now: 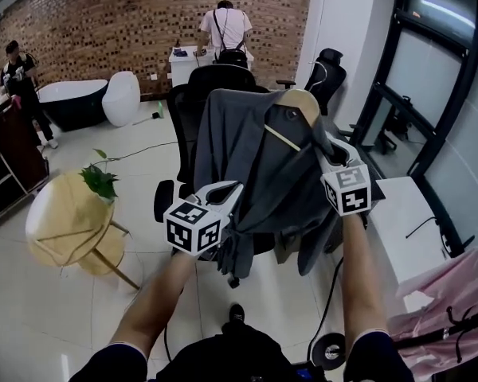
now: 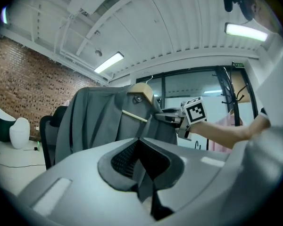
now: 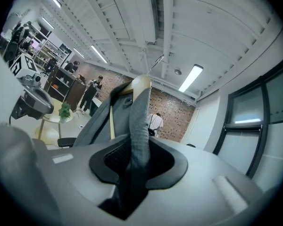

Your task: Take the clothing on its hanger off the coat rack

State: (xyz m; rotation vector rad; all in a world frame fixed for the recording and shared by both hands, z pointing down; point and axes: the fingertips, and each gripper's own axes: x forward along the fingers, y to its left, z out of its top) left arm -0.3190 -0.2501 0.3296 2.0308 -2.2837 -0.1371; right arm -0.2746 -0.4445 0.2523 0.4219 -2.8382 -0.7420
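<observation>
You've got both clamped on the grey garment (image 1: 247,157): right hand-held gripper (image 1: 323,153) just under the hanger (image 1: 299,102), left hand-held gripper (image 1: 229,192) farther below it.

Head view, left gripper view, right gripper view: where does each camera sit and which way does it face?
Head view: on the person's head, facing forward and down at the grey garment on its wooden hanger; both forearms, left gripper and right gripper show.
Left gripper view: on the left gripper, facing up along jaws shut on the garment; the right forearm shows.
Right gripper view: on the right gripper, facing up along jaws shut on the garment; no arm shows.
Shared: both gripper views show the hanger and the other gripper.
</observation>
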